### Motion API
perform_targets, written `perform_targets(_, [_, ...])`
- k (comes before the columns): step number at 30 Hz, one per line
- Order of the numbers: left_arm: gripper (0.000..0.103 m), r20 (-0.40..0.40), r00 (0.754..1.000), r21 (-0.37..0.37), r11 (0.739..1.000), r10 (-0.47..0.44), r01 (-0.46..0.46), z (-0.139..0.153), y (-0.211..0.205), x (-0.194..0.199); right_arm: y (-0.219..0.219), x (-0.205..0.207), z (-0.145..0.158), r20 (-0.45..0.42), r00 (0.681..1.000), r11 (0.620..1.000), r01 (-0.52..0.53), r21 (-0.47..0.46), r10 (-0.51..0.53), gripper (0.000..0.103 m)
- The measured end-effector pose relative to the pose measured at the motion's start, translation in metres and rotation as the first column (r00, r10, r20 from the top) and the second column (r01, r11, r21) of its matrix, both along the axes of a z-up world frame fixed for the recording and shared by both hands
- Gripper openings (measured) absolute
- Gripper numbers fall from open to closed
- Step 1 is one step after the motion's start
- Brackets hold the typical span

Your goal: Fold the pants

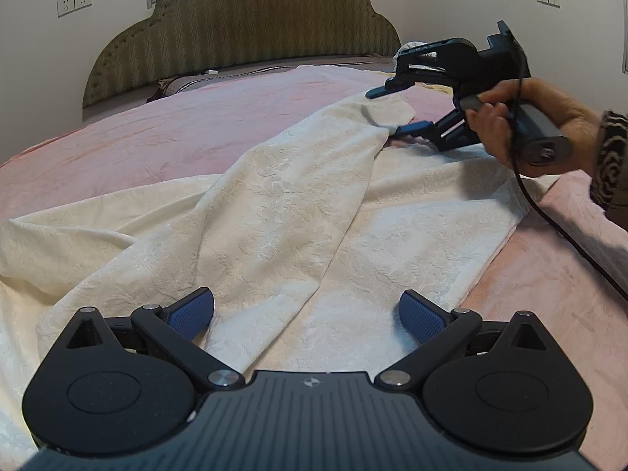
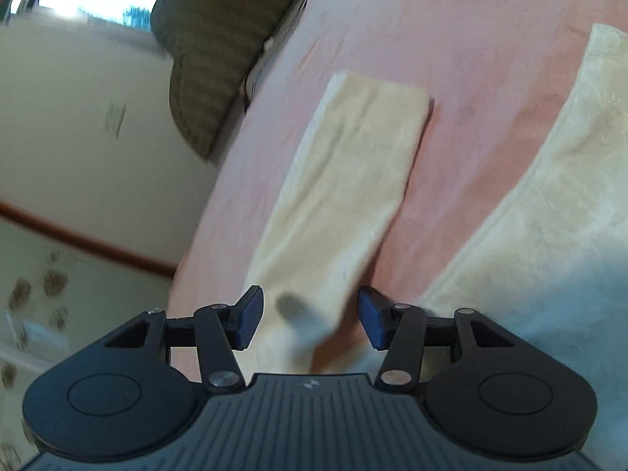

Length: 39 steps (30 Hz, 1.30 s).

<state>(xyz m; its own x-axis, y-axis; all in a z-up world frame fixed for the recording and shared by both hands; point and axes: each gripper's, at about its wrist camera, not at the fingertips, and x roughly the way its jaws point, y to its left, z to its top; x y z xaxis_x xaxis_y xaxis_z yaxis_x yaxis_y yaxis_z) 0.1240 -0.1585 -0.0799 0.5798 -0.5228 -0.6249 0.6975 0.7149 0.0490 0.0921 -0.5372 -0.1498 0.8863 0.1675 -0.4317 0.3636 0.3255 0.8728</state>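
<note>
Pink bedding (image 1: 117,149) covers a bed with an olive padded headboard (image 1: 243,31) against a pale wall, and cream pants (image 1: 274,212) lie spread and rumpled across it. Near its lower end the left gripper (image 1: 306,316) stands with tongs wide apart, nothing between them. By a far leg end, a hand (image 1: 522,125) holds the right gripper (image 2: 310,320), tongs parted and not pressing the cloth.

The left gripper (image 1: 306,316) points down a bit, and its blue fingers (image 1: 194,312) stand wide apart. A hand (image 1: 526,125) holds the right gripper (image 2: 310,320), its fingers apart too.
</note>
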Motion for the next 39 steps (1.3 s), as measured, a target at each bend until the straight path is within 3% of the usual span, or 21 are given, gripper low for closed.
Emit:
perform_targets(3, [0.103,0.000,1.000,0.000,1.000,0.000,0.000,0.000,0.000,0.000,-0.017,-0.002,-0.001,0.027,0.987,0.987,0.156,-0.024,-0.156,0.052])
perform_targets(5, [0.103,-0.001,1.000,0.000,1.000,0.000,0.000,0.000,0.000,0.000,-0.028,-0.001,-0.009,0.068,0.977,0.978,0.200,0.050,-0.203,0.050])
perform_targets(6, [0.103,-0.001,1.000,0.000,1.000,0.000,0.000,0.000,0.000,0.000,-0.030,-0.003,-0.012,0.073,0.971,0.972,0.220,0.080,-0.226,0.041])
perform_targets(7, [0.103,-0.001,1.000,0.000,1.000,0.000,0.000,0.000,0.000,0.000,-0.034,-0.004,-0.015,0.074,0.966,0.965,0.242,0.101,-0.249,0.020])
perform_targets(8, [0.103,0.000,1.000,-0.001,1.000,0.000,0.000,0.000,0.000,0.000,-0.035,-0.004,-0.015,0.076,0.964,0.964,0.246,0.098,-0.254,0.006])
perform_targets(11, [0.099,0.039,0.999,0.010,1.000,0.010,-0.010,0.001,-0.002,-0.005,-0.031,-0.004,0.001,0.125,0.961,0.969,0.245,0.029,-0.247,0.004])
perform_targets(17, [0.091,0.280,0.960,0.153,0.986,0.017,-0.062,0.010,-0.035,-0.022,-0.025,-0.028,0.067,0.281,0.942,0.977,0.208,-0.053,-0.185,0.004])
perform_targets(20, [0.088,0.332,0.943,0.218,0.974,-0.012,-0.064,0.008,-0.051,-0.026,-0.022,-0.043,0.090,0.324,0.931,0.976,0.204,-0.077,-0.169,0.004])
perform_targets(21, [0.081,0.334,0.942,0.228,0.972,-0.018,-0.062,0.007,-0.054,-0.027,-0.023,-0.045,0.096,0.337,0.926,0.975,0.208,-0.078,-0.170,0.004])
perform_targets(23, [0.063,0.305,0.952,0.218,0.975,-0.020,-0.049,0.007,-0.056,-0.027,-0.022,-0.056,0.102,0.349,0.921,0.972,0.216,-0.096,-0.171,0.004])
perform_targets(25, [0.034,0.233,0.973,0.183,0.983,-0.008,-0.036,0.008,-0.052,-0.022,-0.021,-0.065,0.103,0.331,0.927,0.964,0.231,-0.135,-0.176,0.004])
perform_targets(28, [0.013,0.110,0.993,0.092,0.995,0.032,-0.042,0.011,-0.037,-0.008,-0.023,-0.081,0.086,0.247,0.949,0.957,0.240,-0.164,-0.195,0.004])
perform_targets(31, [0.012,0.035,0.997,0.027,0.997,0.066,-0.067,0.014,-0.025,0.003,-0.026,-0.092,0.057,0.132,0.965,0.954,0.249,-0.165,-0.229,0.005])
perform_targets(34, [0.012,-0.019,0.996,-0.009,0.996,0.086,-0.086,0.016,-0.020,0.012,-0.031,-0.100,0.029,0.054,0.971,0.965,0.237,-0.110,-0.232,0.005])
perform_targets(39, [0.024,-0.011,0.997,-0.010,0.997,0.079,-0.080,0.017,-0.020,0.012,-0.036,-0.093,0.006,0.016,0.975,0.974,0.223,-0.041,-0.222,0.009])
